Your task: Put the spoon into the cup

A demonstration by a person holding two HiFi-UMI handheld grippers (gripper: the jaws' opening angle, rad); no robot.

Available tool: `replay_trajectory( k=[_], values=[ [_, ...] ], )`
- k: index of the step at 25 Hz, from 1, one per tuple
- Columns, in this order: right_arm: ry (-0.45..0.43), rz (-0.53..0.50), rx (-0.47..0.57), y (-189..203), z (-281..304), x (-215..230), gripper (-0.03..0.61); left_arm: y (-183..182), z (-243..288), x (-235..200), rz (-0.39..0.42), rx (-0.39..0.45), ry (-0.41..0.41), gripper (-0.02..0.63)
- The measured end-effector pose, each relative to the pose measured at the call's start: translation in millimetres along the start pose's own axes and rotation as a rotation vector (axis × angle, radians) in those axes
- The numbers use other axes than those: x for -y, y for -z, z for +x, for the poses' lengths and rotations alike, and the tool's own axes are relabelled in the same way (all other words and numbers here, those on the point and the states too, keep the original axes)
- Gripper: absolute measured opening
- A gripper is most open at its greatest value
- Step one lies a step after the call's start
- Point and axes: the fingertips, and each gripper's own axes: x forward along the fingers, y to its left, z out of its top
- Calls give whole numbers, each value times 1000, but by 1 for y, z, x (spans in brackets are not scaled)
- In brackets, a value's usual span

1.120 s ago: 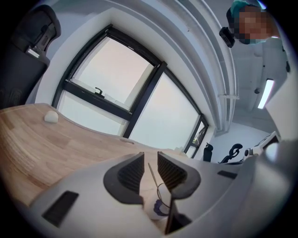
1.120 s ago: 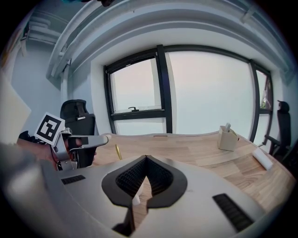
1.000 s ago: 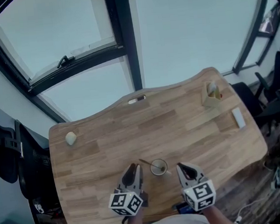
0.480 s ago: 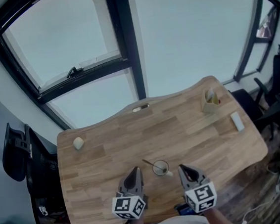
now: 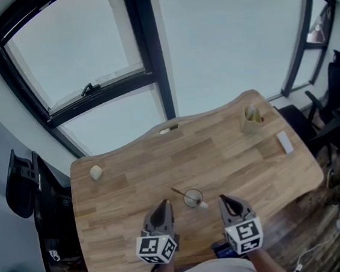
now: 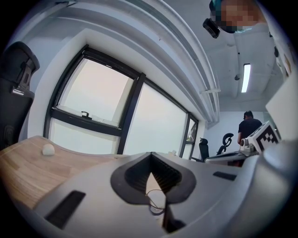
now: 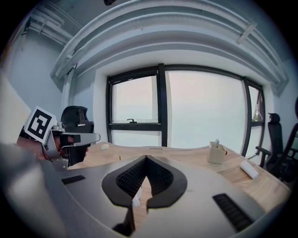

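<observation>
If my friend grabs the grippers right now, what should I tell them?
Left hand-held gripper: jaws together, holding nothing, just left of the cup.
Right hand-held gripper: jaws together, holding nothing, just right of the cup.
The small round cup with a white handle stands near the front edge of the wooden table.
Done: the thin spoon seems to be in the cup, handle leaning out to the far left.
Left: probably nothing; just check the spoon sits inside.
</observation>
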Motion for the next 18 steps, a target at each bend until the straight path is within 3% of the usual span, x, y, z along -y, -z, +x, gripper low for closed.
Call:
replay_trajectory(
  k=[18],
  values=[
    [-4, -6, -28, 7, 6, -8, -3, 15, -7, -13, -51, -40, -5, 2]
  ],
)
